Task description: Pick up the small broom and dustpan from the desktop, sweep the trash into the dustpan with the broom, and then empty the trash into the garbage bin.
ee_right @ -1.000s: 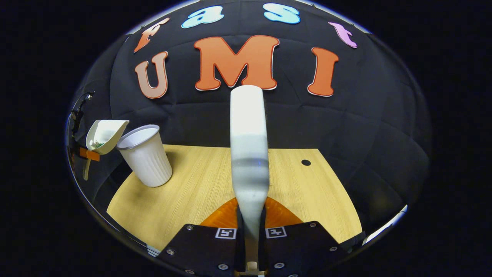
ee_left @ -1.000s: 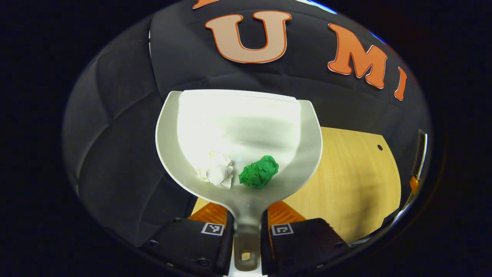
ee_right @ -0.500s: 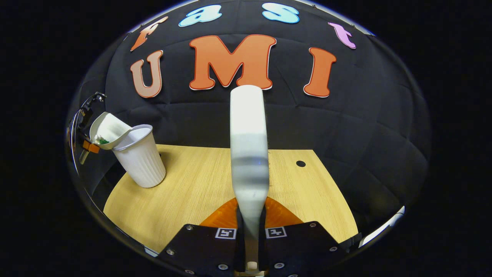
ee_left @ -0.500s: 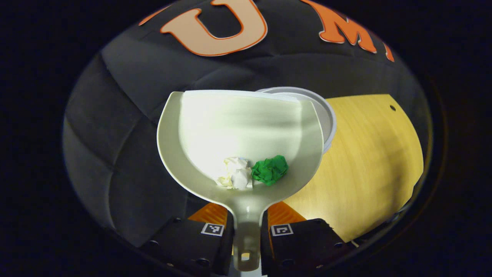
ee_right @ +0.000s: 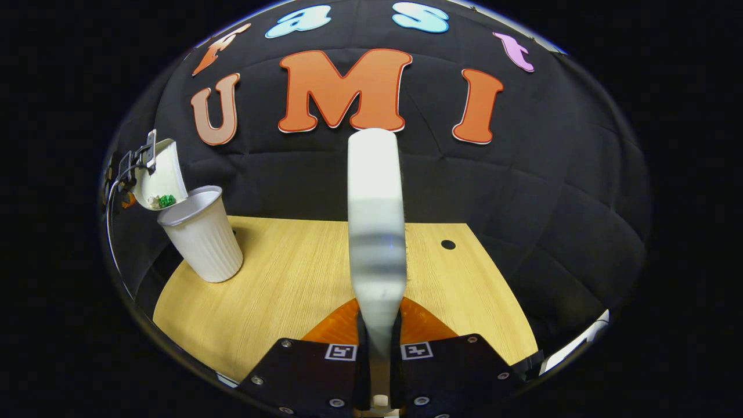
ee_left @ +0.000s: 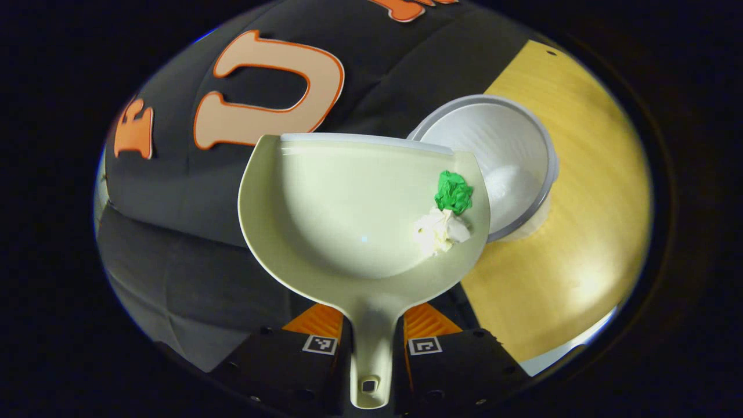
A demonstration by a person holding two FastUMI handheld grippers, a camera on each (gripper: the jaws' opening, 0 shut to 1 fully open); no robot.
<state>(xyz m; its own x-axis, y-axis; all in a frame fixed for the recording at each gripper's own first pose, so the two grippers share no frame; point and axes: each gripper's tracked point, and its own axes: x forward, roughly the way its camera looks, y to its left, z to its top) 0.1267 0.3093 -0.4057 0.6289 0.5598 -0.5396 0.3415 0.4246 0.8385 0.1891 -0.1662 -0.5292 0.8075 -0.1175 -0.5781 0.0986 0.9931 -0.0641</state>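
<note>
Tipping toward two o'clock, my stiff, light cream plastic dustpan (ee_left: 348, 215) lets featherweight green (ee_left: 453, 192) and white paper wads (ee_left: 441, 229) slide over the white ribbed cup bin (ee_left: 511, 168); left jaws clamp its handle, right jaws the white broom (ee_right: 375, 232).

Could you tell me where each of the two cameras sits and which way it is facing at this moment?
Left gripper view: rides the left gripper, looking along the tilted dustpan whose handle its fingers clamp, down into the garbage bin.
Right gripper view: rides the right gripper, facing the booth wall across the desktop along the broom it clamps.
Shared: dustpan, bin, green paper ball, white paper ball, desktop.
</note>
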